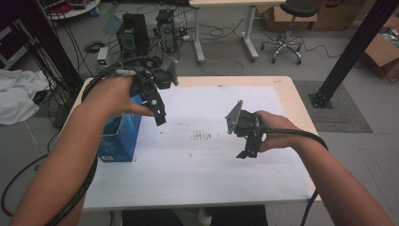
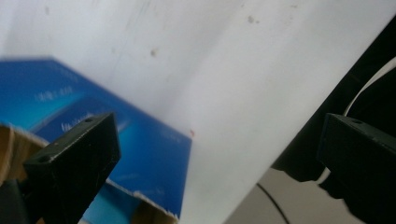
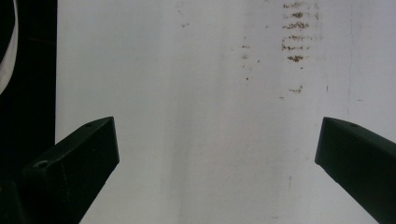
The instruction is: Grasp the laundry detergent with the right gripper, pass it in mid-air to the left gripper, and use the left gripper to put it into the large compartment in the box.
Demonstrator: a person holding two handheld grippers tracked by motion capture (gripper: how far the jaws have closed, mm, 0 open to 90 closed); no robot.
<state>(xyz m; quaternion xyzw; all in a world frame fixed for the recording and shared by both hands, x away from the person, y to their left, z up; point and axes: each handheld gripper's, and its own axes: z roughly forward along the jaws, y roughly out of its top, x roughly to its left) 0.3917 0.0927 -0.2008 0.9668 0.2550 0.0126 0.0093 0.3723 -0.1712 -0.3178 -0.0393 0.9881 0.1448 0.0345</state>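
A blue cardboard box point(image 1: 120, 136) stands open-topped at the table's left edge. My left gripper point(image 1: 159, 113) hangs just to its right, above the white sheet point(image 1: 202, 160), pointing down. In the left gripper view its jaws stand wide apart with nothing between them, and the blue box point(image 2: 140, 154) lies below and behind one of them. My right gripper point(image 1: 247, 151) hovers over the middle right of the sheet, also pointing down. In the right gripper view the jaws are spread wide over the bare white sheet point(image 3: 210, 116).
Smudge marks point(image 1: 202, 136) dot the middle of the sheet. The wooden table point(image 1: 287, 87) ends close on the left beside the box. Beyond it stand computer towers point(image 1: 134, 33), cables, a stool point(image 1: 291, 28) and a black frame post point(image 1: 348, 52).
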